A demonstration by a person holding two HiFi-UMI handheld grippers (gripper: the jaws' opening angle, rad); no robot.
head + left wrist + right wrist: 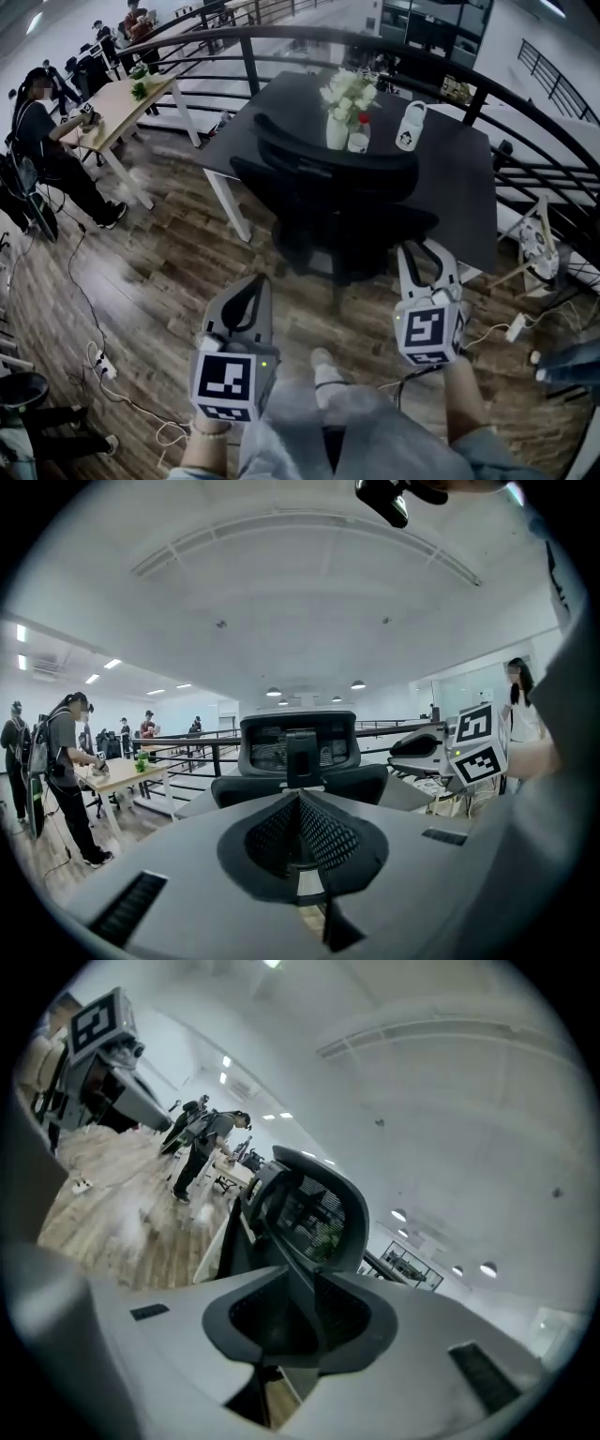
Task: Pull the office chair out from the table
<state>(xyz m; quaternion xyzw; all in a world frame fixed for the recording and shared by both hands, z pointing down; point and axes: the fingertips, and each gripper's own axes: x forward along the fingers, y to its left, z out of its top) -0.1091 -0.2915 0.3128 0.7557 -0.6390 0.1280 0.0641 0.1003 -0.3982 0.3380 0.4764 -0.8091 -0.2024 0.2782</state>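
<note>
Now the black office chair (337, 197) stands at the near side of the dark table (459, 178), with its back just beside the table's edge. Both grippers hang on the side of the chair away from the table. The left gripper (255, 281) has its fingers pinched together on nothing. The right gripper (424, 253) has its fingers spread apart, with nothing between them.

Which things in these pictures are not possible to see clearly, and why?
1. Wheels of the office chair: head view, lost in the dark under its seat.
2. Chair seat and base: left gripper view, covered by the left gripper itself; only the back shows.
3. Label of the bottle: head view, too small to read.
4. Far table legs: head view, hidden under the table top.
</note>
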